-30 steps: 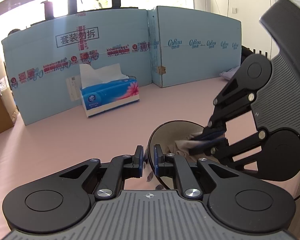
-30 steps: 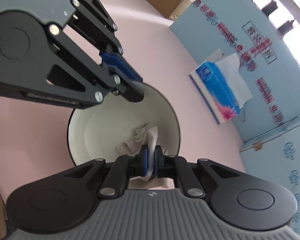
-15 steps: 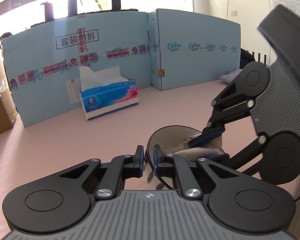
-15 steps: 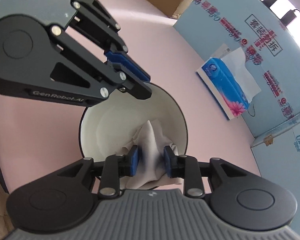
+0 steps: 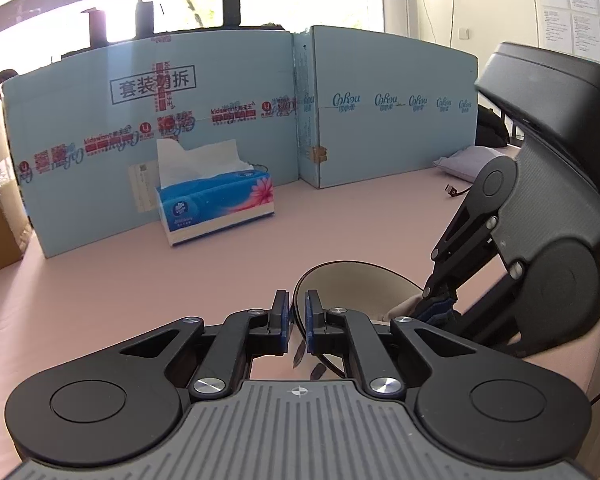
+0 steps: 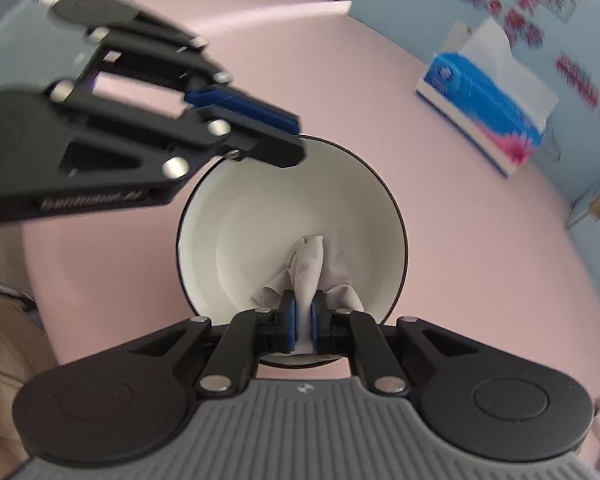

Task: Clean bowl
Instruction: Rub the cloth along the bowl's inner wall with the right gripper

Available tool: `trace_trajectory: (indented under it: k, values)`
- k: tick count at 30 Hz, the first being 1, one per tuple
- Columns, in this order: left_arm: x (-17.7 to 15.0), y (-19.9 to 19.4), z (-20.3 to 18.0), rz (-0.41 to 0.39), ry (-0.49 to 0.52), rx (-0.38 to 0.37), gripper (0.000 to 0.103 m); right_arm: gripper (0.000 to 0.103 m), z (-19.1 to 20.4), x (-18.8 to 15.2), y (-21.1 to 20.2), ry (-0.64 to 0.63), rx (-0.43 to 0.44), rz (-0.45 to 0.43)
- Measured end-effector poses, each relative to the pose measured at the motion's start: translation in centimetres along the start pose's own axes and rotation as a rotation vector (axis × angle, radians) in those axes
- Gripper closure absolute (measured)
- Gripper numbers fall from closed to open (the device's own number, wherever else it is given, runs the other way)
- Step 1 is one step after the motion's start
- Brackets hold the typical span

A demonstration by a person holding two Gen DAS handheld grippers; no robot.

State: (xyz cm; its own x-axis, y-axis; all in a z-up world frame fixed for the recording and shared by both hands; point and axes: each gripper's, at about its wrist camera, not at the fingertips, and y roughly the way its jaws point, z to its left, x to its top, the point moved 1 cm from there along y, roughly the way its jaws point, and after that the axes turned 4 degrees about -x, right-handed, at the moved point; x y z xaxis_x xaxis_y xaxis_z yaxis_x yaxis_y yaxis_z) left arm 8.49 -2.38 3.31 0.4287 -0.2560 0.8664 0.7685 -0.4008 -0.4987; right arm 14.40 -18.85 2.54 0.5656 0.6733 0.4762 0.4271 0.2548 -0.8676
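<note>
Right wrist view: right gripper [image 6: 303,322], just closed again onto the tissue [image 6: 309,264], hangs over the bowl's [image 6: 236,216] near wall, wad trailing toward the centre, while left gripper [image 6: 296,140] pinches the far rim, on the pink table [image 6: 480,280]

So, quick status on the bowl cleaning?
Left tool clamped on bowl rim. Right tool, just closed, pinching tissue inside bowl. Nothing in the way.

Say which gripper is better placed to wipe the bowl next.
Right. The right gripper is shut on the crumpled white tissue inside the black-rimmed white bowl; the left gripper clamps its rim.
</note>
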Motion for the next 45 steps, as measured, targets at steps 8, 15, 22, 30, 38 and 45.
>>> trace_trajectory:
  k: [8, 15, 22, 30, 38, 45]
  values:
    - [-0.1, 0.3, 0.0, 0.010, 0.017, 0.009, 0.097, 0.094, -0.2, 0.0, -0.8, 0.132, 0.211, -0.011]
    - [-0.3, 0.3, 0.2, 0.010, 0.022, 0.002, 0.097, 0.094, 0.6, 0.1, -0.6, 0.073, 0.172, 0.032]
    - [-0.2, 0.3, 0.2, 0.009, 0.026, -0.006, 0.096, 0.095, 3.2, 0.1, -0.5, -0.127, -0.021, 0.055]
    - [-0.2, 0.3, 0.2, 0.006, 0.028, -0.016, 0.096, 0.096, 8.4, -1.4, 1.1, -0.512, -0.369, 0.054]
    - [-0.2, 0.4, 0.5, 0.018, 0.020, -0.015, 0.096, 0.097, 7.2, -0.3, 1.0, -0.459, -0.392, -0.025]
    - [-0.5, 1.1, 1.1, 0.035, -0.005, -0.021, 0.095, 0.097, 5.4, -0.3, 0.7, -0.413, -0.355, -0.043]
